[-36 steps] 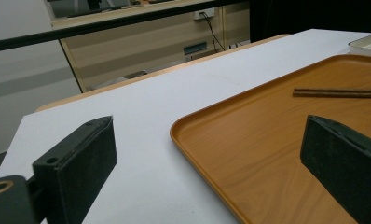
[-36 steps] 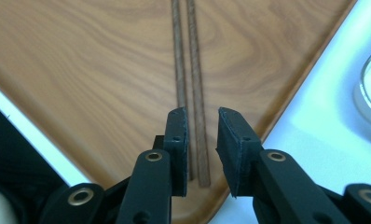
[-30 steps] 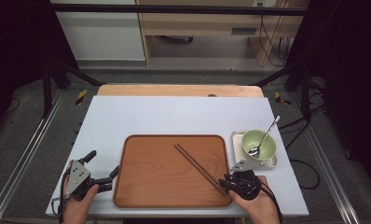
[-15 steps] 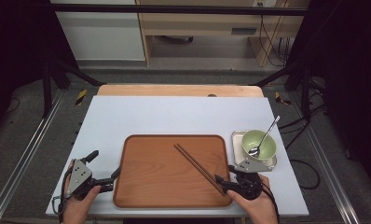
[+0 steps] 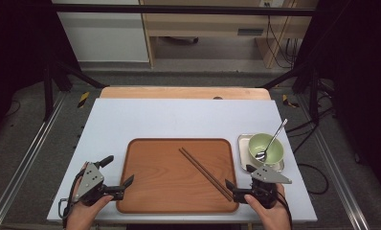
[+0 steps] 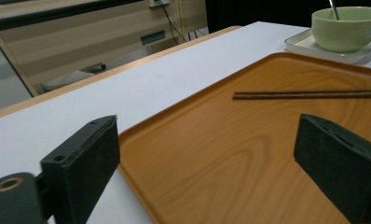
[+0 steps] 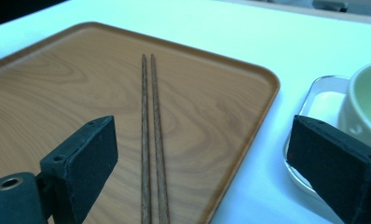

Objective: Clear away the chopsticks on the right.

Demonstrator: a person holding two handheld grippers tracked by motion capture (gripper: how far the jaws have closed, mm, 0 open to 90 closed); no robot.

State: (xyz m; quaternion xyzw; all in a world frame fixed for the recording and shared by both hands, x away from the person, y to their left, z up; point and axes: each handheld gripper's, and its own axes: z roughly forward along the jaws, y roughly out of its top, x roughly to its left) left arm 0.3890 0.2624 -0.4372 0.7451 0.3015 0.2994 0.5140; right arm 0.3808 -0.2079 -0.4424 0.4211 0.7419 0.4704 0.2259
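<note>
Hovering w/ both grippers spread wide, right gripper (image 5: 240, 188) should straddle the chopsticks (image 5: 205, 173) squarely; left gripper (image 5: 117, 178) steadies tray (image 5: 145, 148).

White table (image 5: 179, 117), wooden tray (image 5: 160, 177) near front edge, small metal tray (image 5: 242, 140) beside it

Dark brown chopsticks (image 5: 206, 173); orange-brown woodgrain tray (image 5: 155, 191); pale green bowl (image 5: 265, 149).
</note>
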